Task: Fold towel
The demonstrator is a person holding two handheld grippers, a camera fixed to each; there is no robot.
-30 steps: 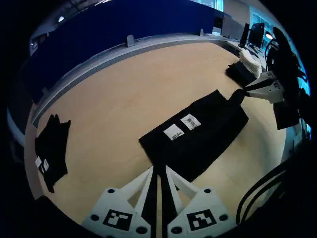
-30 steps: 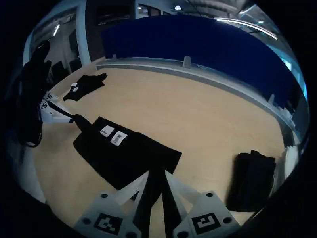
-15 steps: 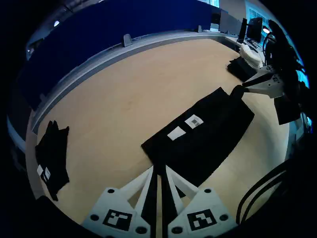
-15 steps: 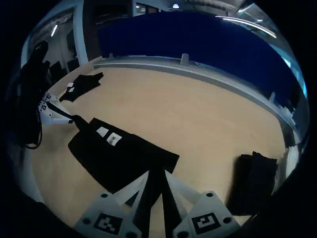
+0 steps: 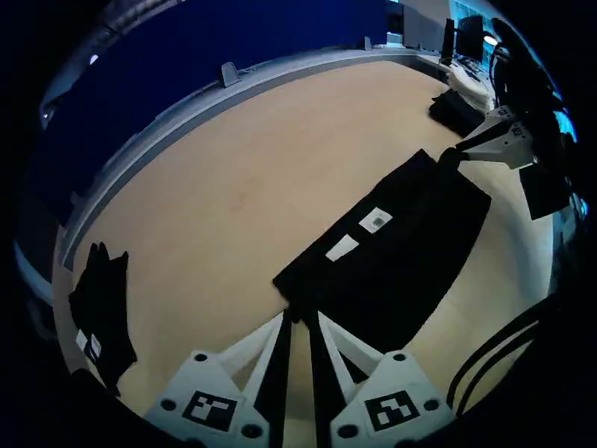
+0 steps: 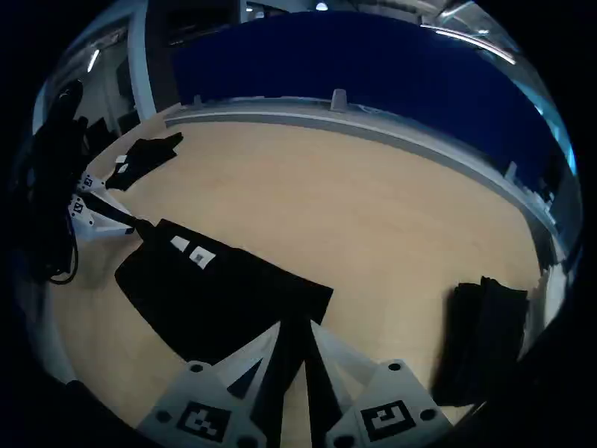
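A black towel point(image 5: 403, 246) with two white tags point(image 5: 375, 219) lies stretched out on the wooden table point(image 5: 246, 187). In the left gripper view, my left gripper point(image 5: 300, 315) is shut on the towel's near corner, and my right gripper point(image 5: 455, 157) pinches the far corner. In the right gripper view, the right gripper point(image 6: 296, 322) is shut on its corner of the towel point(image 6: 209, 291), while the left gripper point(image 6: 142, 226) holds the opposite corner at the left. A dark-sleeved arm point(image 6: 52, 187) stands behind it.
A crumpled black cloth point(image 5: 101, 313) lies at the table's left end, seen also as the cloth point(image 6: 142, 157) far off. A stack of folded black towels point(image 6: 481, 336) sits at the right end. A blue partition point(image 6: 358, 75) runs along the table's far edge.
Both grippers have drawn a little farther apart with their corners, and the towel now lies longer and flatter. Neither grip has changed.
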